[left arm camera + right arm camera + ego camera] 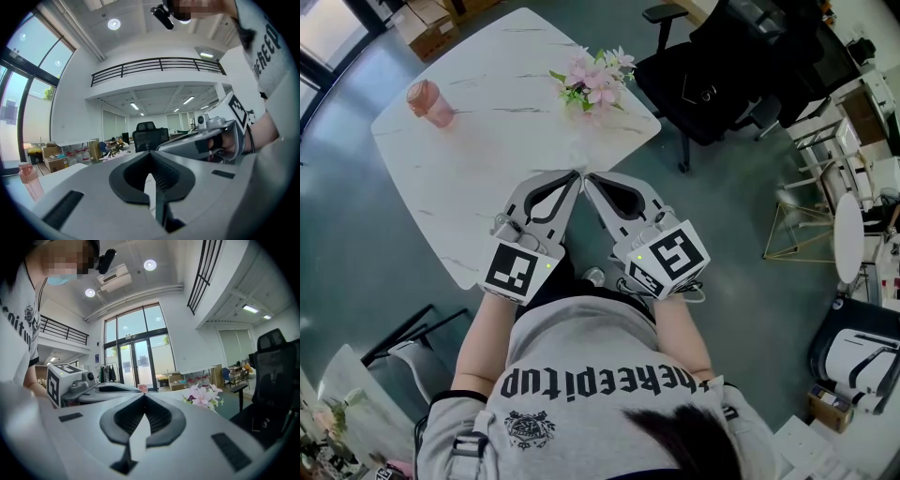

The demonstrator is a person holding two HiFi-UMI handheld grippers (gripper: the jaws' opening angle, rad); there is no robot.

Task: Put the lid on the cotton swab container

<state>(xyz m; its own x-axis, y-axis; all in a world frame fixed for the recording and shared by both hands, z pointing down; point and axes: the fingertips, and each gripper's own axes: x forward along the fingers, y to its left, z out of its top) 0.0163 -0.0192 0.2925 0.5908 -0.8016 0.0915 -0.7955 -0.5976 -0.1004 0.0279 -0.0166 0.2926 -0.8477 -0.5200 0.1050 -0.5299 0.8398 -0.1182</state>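
Both grippers are hovering side by side at the near edge of the white marble table, their tips nearly touching each other. The left gripper is showing its jaws pressed fully together with nothing between them, and the right gripper is matching it, closed and empty. The pink container is standing upright at the table's far left corner, well apart from both grippers, while pink flowers are sitting by the table's far right edge.
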